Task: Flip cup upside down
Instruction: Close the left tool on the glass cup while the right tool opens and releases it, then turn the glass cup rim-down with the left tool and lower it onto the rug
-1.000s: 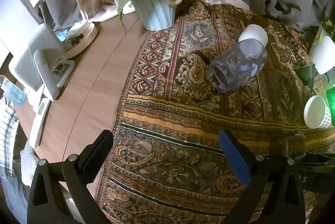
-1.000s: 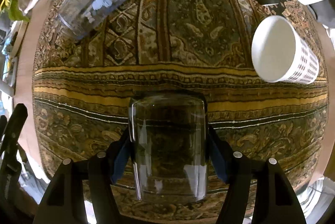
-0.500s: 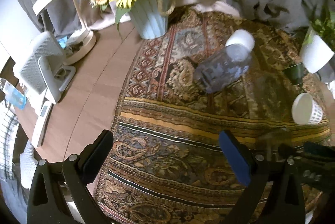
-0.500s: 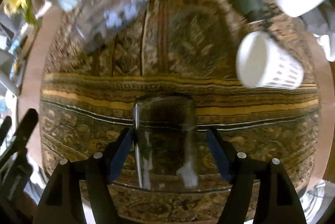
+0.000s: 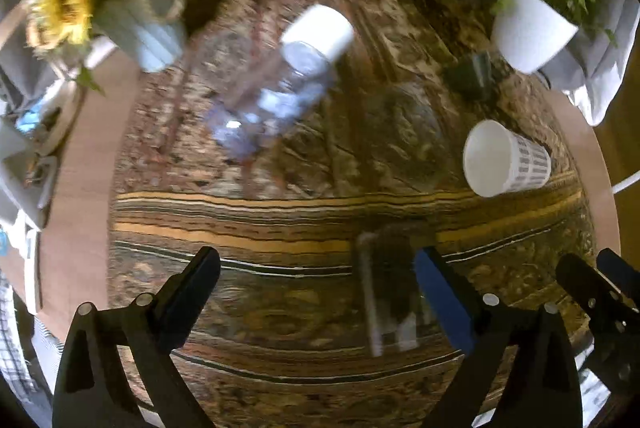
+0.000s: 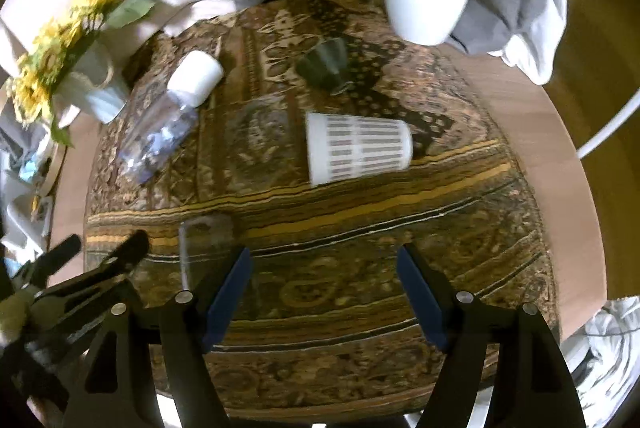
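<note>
Clear glass (image 5: 390, 292) standing upright on the patterned cloth (image 6: 360, 211), just left of the right gripper (image 6: 324, 292) and free of it, between the two grippers; right fingers spread wide, holding nothing; left gripper (image 5: 316, 292) likewise wide and empty, glass just inside its right finger (image 5: 440, 300); white cup (image 6: 358, 147) lying on its side farther back; bottle (image 6: 168, 123) toppled at left; everything motion-blurred.
</note>
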